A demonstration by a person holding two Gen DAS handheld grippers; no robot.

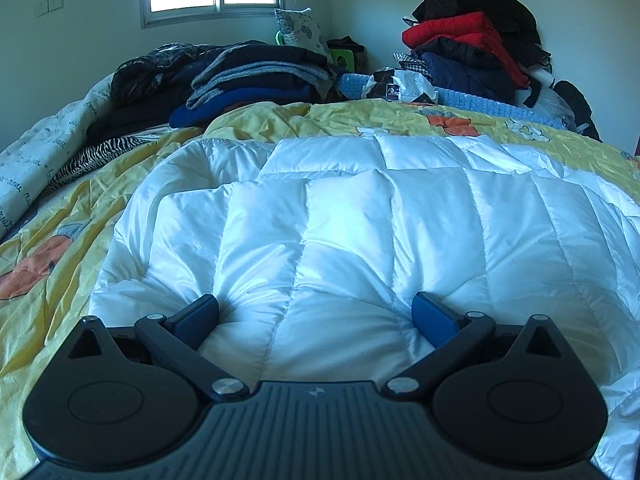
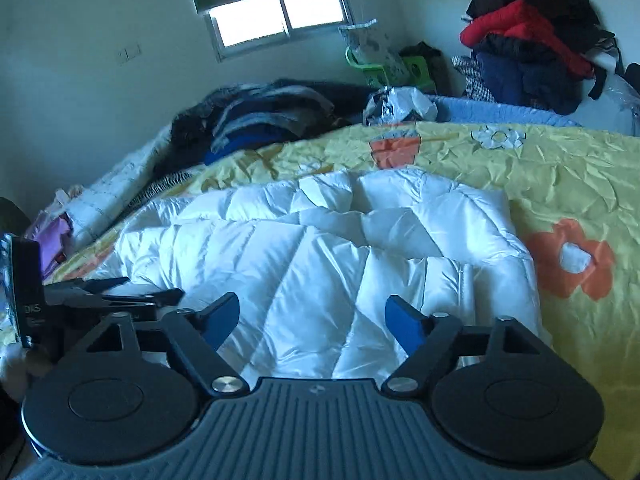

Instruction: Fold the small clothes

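A white quilted puffy garment (image 1: 360, 224) lies spread on the yellow flowered bedspread (image 1: 60, 240). My left gripper (image 1: 316, 316) is open, its blue pads pressed down onto the garment's near part. In the right wrist view the same white garment (image 2: 320, 248) lies partly folded over itself. My right gripper (image 2: 312, 320) is open just above its near edge. The left gripper's black body (image 2: 100, 292) shows at the left of that view, resting at the garment's left edge.
A pile of dark folded clothes (image 1: 248, 76) sits at the far left of the bed. A tall stack of red, black and navy jackets (image 1: 476, 40) stands at the far right against the wall. A crumpled plastic bag (image 1: 400, 86) and a light blue knit blanket (image 1: 496, 108) lie behind the bedspread.
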